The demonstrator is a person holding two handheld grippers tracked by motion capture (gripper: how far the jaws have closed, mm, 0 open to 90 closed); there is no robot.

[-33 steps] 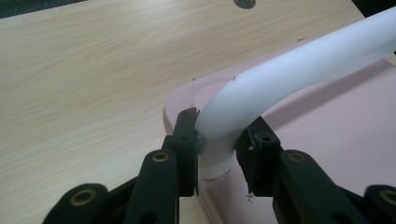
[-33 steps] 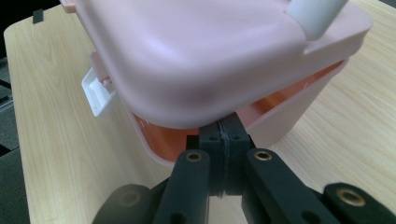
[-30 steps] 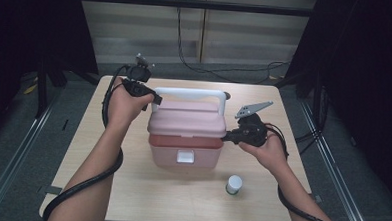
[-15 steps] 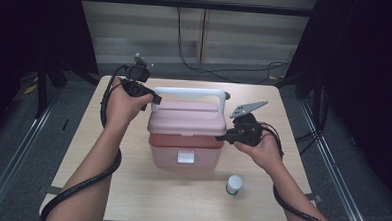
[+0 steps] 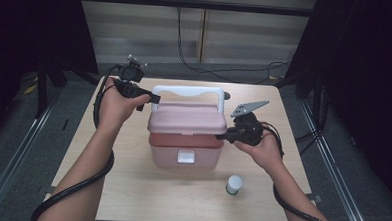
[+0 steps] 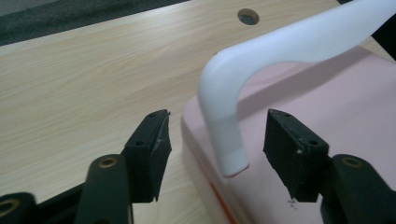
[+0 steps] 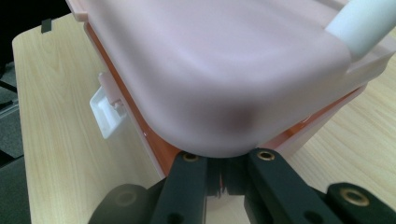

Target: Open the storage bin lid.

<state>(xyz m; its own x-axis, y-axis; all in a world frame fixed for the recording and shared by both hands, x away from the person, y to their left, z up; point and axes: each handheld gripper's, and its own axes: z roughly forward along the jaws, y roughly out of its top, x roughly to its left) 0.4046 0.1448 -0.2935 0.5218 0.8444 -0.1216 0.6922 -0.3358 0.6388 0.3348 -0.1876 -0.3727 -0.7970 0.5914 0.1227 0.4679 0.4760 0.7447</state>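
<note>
A pink box [image 5: 185, 140] with a white carrying handle [image 5: 187, 94] stands in the middle of the light wooden table [image 5: 130, 192], set a little toward the far edge, its white latch [image 5: 185, 156] facing the near edge. The left gripper [image 5: 145, 99] sits at the handle's left end; its jaws have just been opening and now stand apart on either side of the handle's upright, neither pad touching it. The right gripper [image 5: 224, 137] is at the box's right side with its jaws drawn together, pinching the lip of the lid [image 7: 219, 84] at its corner. A small white-capped jar [image 5: 234, 184] stands alone near the front edge, right of the box, with bare wood all round it. The left half of the table is free. Dark curtains close both sides and cables lie on the floor behind. I can read no writing.
</note>
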